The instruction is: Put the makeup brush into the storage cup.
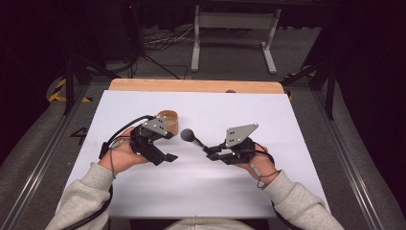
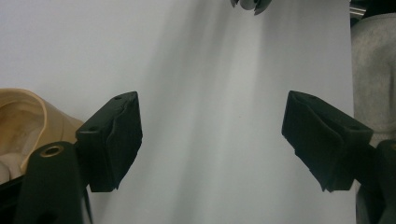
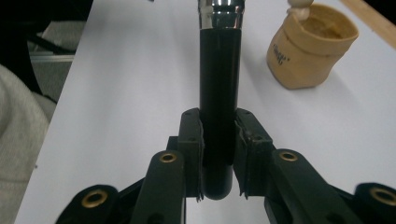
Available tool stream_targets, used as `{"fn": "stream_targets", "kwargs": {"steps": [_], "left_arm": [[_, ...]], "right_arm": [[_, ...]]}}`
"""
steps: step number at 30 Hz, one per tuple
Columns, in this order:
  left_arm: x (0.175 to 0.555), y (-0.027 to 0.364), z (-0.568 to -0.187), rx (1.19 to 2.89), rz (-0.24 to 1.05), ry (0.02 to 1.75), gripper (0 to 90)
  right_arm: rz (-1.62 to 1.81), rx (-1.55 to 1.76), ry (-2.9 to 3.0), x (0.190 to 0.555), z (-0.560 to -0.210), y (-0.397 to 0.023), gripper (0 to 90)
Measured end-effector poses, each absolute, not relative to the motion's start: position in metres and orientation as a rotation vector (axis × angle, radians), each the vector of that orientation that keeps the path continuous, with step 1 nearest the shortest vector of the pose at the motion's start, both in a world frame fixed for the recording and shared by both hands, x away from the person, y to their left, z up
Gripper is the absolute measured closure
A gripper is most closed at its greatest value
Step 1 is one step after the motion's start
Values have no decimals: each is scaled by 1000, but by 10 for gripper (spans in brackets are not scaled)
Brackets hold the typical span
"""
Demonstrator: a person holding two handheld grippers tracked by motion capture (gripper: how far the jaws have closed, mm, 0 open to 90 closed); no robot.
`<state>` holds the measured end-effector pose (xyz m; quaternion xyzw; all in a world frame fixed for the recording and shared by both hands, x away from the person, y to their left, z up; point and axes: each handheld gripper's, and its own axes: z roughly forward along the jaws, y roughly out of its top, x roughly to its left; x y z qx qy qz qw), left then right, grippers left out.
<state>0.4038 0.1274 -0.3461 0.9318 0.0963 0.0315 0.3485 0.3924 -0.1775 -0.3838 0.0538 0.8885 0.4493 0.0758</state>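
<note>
Two grippers worked over a white table (image 1: 201, 191), one in each of the person's hands. At the left of the high view, the left gripper (image 1: 168, 156) hovered with its jaws spread wide; its own view showed bare white surface between them, and the left hand (image 1: 122, 154) was partly covered by the gripper body and cable. A tan pot (image 1: 168, 120) stood just behind that gripper, its near side hidden by the grey plate; in the right gripper view it read as a soft, rolled-top pouch (image 3: 308, 46) with small dark lettering too blurred to read, and a pale object at its rim was cut off by the frame's top edge. Near the middle, a microphone (image 1: 192, 137) with a dark round head pointed up and left toward the pot. The right gripper (image 1: 210, 152) was clamped on the lower end of its black handle; in that gripper's view the handle (image 3: 218, 93) ran up between the jaws to a chrome ring, and the head was cut off above. The right hand (image 1: 258, 160) showed behind the gripper, grey sleeves entering from below. Whether the microphone touched the table could not be told.
</note>
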Motion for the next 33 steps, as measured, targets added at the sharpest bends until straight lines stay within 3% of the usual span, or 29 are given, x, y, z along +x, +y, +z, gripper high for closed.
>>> {"fn": "stream_targets", "kwargs": {"steps": [17, 33], "left_arm": [[402, 132, -348, 2343, 78, 256, 206], [403, 134, -351, 2279, 74, 260, 205]], "right_arm": [[1783, 204, 2378, 401, -406, -178, 749], [1870, 241, 2291, 402, -423, -176, 749]]}}
